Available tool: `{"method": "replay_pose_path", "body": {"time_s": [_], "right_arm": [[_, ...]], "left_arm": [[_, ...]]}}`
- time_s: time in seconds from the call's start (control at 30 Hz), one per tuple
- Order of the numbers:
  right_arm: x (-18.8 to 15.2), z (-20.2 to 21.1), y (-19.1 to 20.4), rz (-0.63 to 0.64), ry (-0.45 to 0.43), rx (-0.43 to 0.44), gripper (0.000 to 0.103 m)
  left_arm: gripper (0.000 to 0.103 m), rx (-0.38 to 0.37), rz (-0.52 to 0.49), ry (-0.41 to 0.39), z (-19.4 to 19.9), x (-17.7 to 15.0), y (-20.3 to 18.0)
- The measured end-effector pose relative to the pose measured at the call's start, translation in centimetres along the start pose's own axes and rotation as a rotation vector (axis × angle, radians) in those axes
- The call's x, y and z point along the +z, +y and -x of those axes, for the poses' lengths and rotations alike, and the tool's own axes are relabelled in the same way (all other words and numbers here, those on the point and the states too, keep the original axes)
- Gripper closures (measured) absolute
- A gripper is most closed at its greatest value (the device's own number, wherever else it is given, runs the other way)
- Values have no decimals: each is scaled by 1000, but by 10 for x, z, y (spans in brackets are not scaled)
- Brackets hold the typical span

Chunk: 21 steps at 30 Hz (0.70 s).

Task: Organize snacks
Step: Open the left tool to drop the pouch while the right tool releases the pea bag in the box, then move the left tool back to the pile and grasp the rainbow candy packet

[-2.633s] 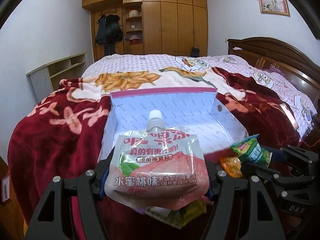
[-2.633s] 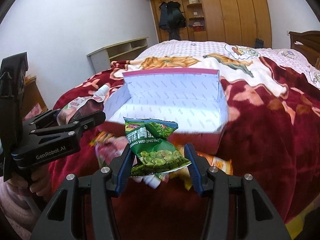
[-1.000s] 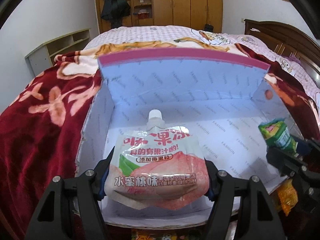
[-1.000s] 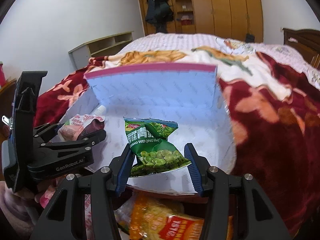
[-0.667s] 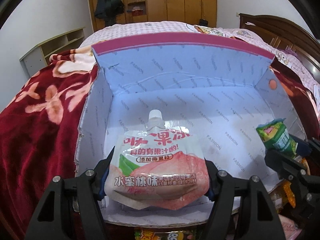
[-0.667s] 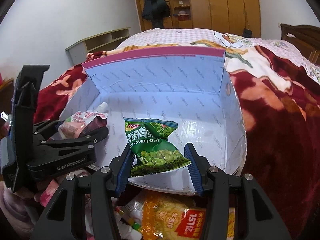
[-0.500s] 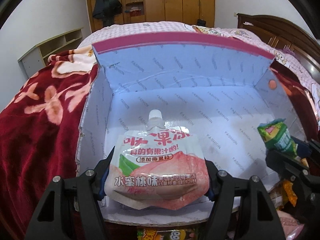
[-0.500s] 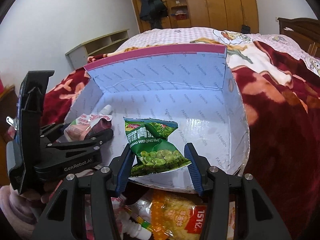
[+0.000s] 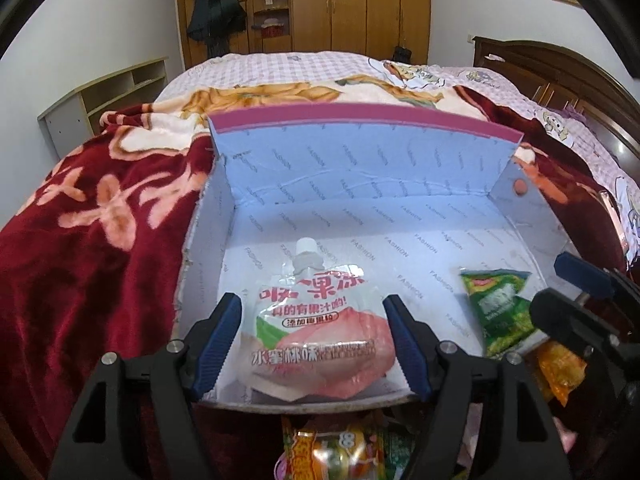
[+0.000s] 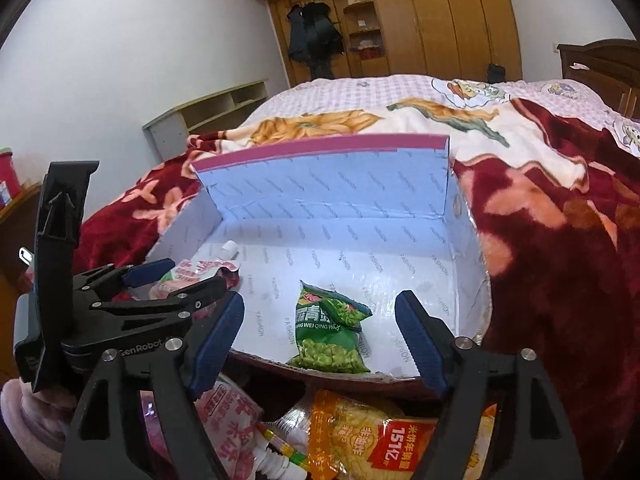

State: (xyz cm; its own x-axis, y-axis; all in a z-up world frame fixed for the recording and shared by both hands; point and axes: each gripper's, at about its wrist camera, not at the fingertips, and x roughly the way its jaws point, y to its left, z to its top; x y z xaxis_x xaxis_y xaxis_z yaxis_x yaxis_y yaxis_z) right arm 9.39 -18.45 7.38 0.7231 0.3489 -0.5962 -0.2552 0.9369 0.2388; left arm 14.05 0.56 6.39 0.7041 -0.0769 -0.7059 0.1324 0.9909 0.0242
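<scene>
Both tongs (image 9: 316,344) (image 10: 320,340) opened, jelly pouch (image 9: 320,328) and pea packet (image 10: 330,330) dropped between

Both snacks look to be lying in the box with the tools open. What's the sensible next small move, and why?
Probably draw the right tool back toward the orange packet in front of the box. The green pea bag lies free between its open fingers, the peach pouch rests inside too, and unsorted snacks remain outside.
</scene>
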Motion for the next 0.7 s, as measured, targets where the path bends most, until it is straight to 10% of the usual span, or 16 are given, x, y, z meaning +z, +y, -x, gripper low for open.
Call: {"method": "replay_pose_path", "body": {"time_s": [0.7], "right_arm": [[-26,59,6,-31,-25,31,23]], "left_arm": [[27,-11,55,-52,67,-40,9]]}}
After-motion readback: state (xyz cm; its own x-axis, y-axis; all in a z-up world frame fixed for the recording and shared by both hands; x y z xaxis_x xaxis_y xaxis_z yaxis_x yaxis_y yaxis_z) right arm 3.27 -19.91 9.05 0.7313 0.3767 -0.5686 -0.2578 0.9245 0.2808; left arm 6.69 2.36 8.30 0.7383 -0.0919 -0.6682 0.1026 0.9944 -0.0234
